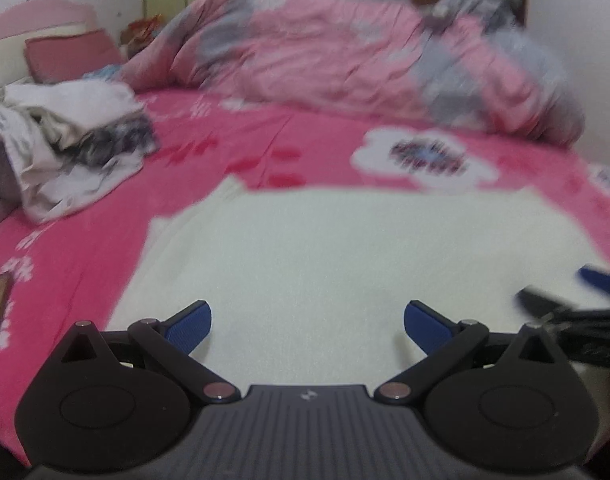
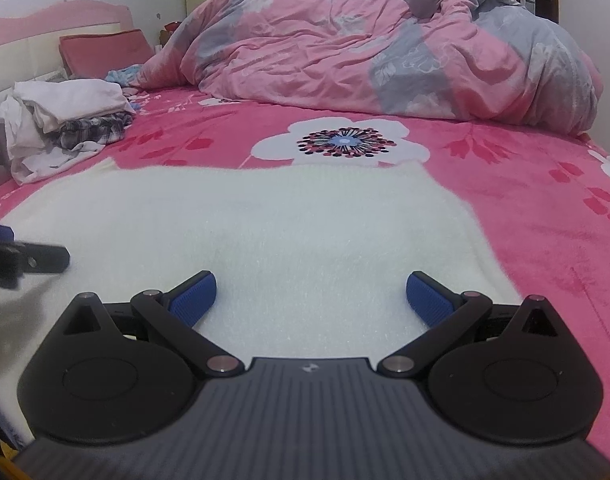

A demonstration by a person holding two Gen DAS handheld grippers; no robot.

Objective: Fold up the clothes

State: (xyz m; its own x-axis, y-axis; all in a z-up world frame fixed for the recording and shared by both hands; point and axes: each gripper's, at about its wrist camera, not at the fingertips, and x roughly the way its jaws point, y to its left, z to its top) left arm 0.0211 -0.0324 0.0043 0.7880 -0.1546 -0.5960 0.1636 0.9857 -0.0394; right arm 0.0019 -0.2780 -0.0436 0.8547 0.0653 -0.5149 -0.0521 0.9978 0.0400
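Note:
A white fuzzy garment (image 1: 345,256) (image 2: 245,232) lies flat on the pink flowered bedspread (image 1: 85,264) (image 2: 545,248). My left gripper (image 1: 307,326) hovers over its near left part, open, with nothing between the blue pads. My right gripper (image 2: 311,300) stands open above the garment's near right part, also holding nothing. The right gripper's fingers show blurred at the right edge of the left wrist view, and the left gripper's fingers show at the left edge of the right wrist view. The left wrist view is motion-blurred.
A heap of white and plaid clothes (image 1: 73,140) (image 2: 61,124) lies at the left of the bed. A rumpled pink and grey quilt (image 1: 345,52) (image 2: 385,52) fills the far side. A pink pillow (image 2: 105,50) leans on the headboard (image 2: 45,28).

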